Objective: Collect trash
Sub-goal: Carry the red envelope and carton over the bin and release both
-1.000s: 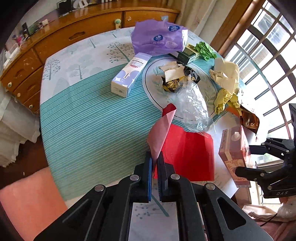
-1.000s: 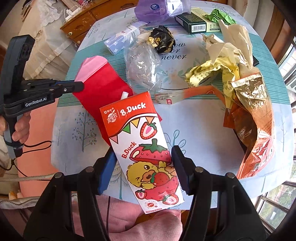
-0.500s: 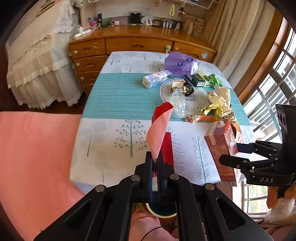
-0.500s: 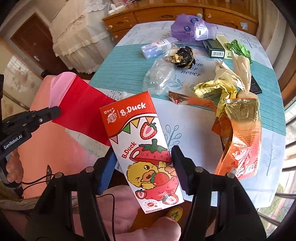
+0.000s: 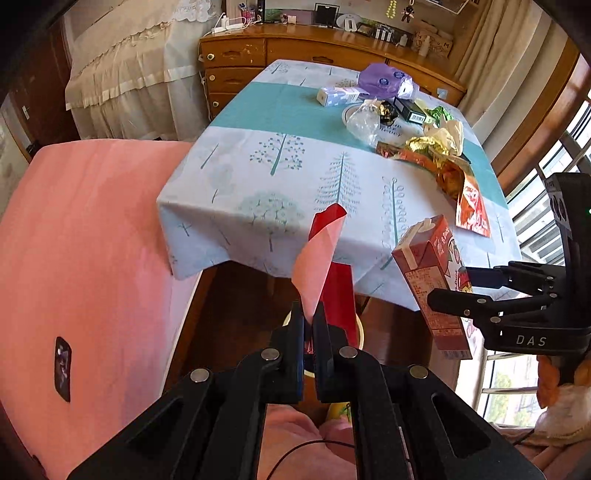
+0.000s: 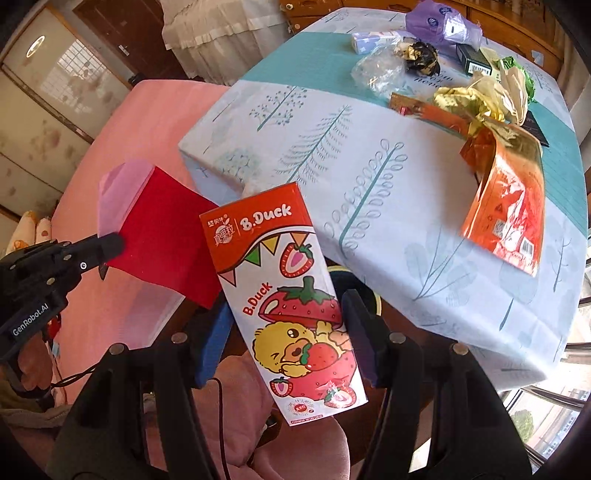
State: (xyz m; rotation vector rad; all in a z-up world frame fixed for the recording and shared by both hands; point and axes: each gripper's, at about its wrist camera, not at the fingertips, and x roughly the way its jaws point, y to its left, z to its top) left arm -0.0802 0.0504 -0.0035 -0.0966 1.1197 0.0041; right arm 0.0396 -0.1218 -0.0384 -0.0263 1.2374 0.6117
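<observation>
My left gripper (image 5: 308, 325) is shut on a red paper envelope (image 5: 325, 258) with a pink flap, held in the air off the table's near edge; it also shows in the right wrist view (image 6: 162, 240). My right gripper (image 6: 288, 314) is shut on a red and white B.Duck strawberry drink carton (image 6: 291, 295), held upright beside the envelope; the carton also shows in the left wrist view (image 5: 432, 280). A round yellow-rimmed bin (image 5: 360, 334) sits on the floor below both, mostly hidden.
The table (image 5: 280, 162) with a tree-print cloth still holds an orange snack bag (image 6: 506, 206), crumpled yellow wrappers (image 6: 476, 99), a clear plastic bag (image 6: 376, 70), a purple pack (image 6: 439, 22) and small boxes. A pink bed (image 5: 74, 240) lies to the left.
Both grippers have pulled back and away from the table with the envelope and the carton, so both now hang past the table's near edge, over the floor.
</observation>
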